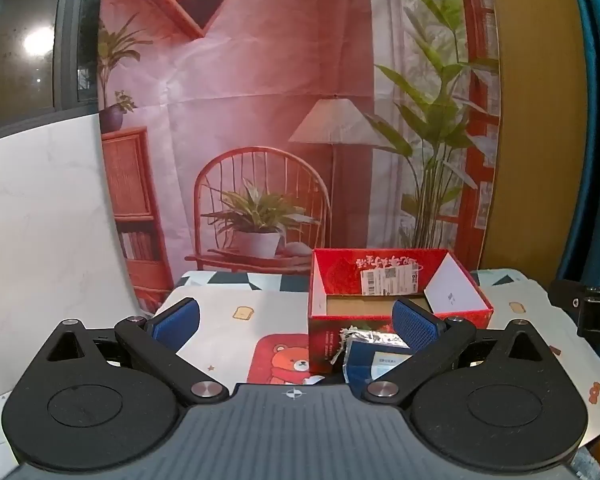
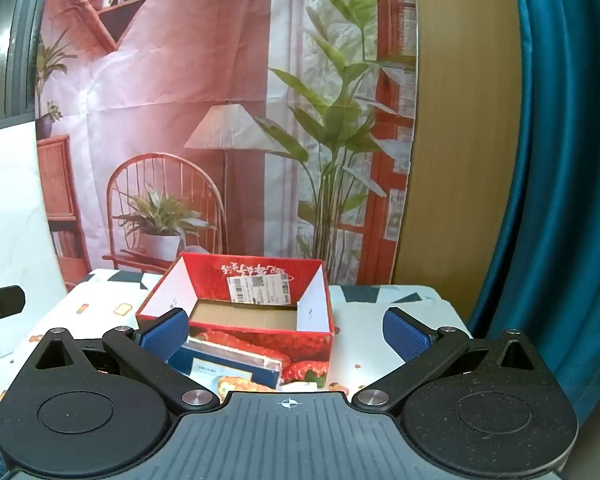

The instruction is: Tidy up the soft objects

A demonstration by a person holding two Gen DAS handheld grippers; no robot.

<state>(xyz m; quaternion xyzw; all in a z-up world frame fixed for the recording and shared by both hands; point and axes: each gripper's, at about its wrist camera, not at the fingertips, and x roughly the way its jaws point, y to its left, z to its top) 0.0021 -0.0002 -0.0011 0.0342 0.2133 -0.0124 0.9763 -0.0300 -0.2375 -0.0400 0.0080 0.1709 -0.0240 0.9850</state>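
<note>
A: Behind your table hangs a printed backdrop of a red room with chair, lamp and plants [image 1: 260,120]; teal curtain [image 2: 560,160] to its right. White patterned tablecloth [image 1: 268,308] underneath.

B: Grippers?

A: Your left gripper [image 1: 296,320] tilts slightly down, blue pads spread wide, nothing between them. Your right gripper [image 2: 288,332] has the same tilt, jaws wide apart, empty.

B: Task items?

A: Open red strawberry-print cardboard box [image 2: 240,280] sits mid-table, its bare brown floor showing. Blue-and-silver foil pouch [image 1: 374,356] lies just in front of the box, touching it.

B: View differences?

A: Your left view shows the pouch's crinkled foil end plus a red bear print [image 1: 284,360] on the cloth. Your right view shows the pouch's label side and an orange food-print packet [image 2: 236,384] nearer you, mostly hidden.
</note>
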